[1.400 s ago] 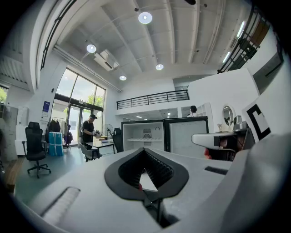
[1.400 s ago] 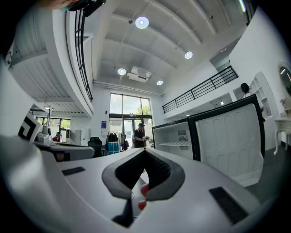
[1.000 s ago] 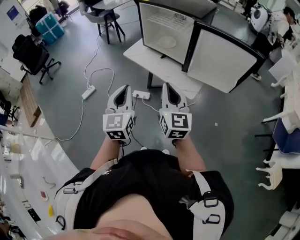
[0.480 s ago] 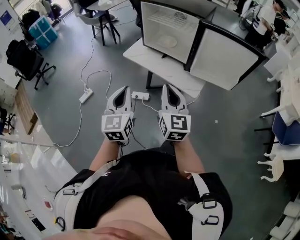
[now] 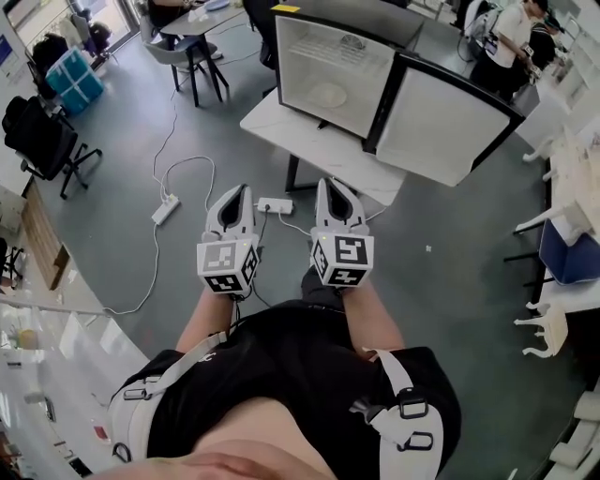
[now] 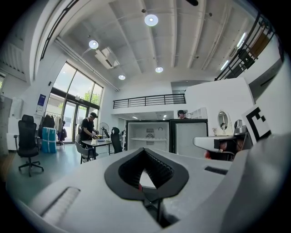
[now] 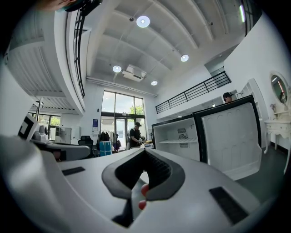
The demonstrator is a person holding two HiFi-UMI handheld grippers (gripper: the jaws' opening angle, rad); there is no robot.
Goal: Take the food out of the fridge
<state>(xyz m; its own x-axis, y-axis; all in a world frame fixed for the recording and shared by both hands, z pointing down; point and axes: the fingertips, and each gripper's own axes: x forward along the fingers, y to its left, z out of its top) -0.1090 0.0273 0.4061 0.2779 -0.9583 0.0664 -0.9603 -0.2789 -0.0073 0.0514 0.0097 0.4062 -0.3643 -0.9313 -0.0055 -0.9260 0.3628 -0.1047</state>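
Observation:
A small fridge (image 5: 333, 70) stands on a white table (image 5: 281, 127) ahead of me, its door (image 5: 441, 122) swung open to the right. Inside, a pale plate (image 5: 328, 95) lies on the fridge floor under a wire shelf; I cannot tell what is on it. My left gripper (image 5: 237, 190) and right gripper (image 5: 335, 185) are held side by side over the grey floor, short of the table, both pointing at the fridge. Both are shut with nothing between the fingers. The left gripper view shows the fridge (image 6: 148, 134) far beyond the closed tips (image 6: 144, 150), as does the right gripper view (image 7: 175, 136).
Two power strips (image 5: 165, 208) (image 5: 275, 205) and their cables lie on the floor before the table. An office chair (image 5: 42, 141) and a blue bin (image 5: 70, 75) stand at the left. A person sits at a far table (image 5: 192, 23). White chairs (image 5: 544, 328) stand at the right.
Both grippers have moved forward together towards the fridge table, still shut and side by side. The fridge and table now sit closer in the head view.

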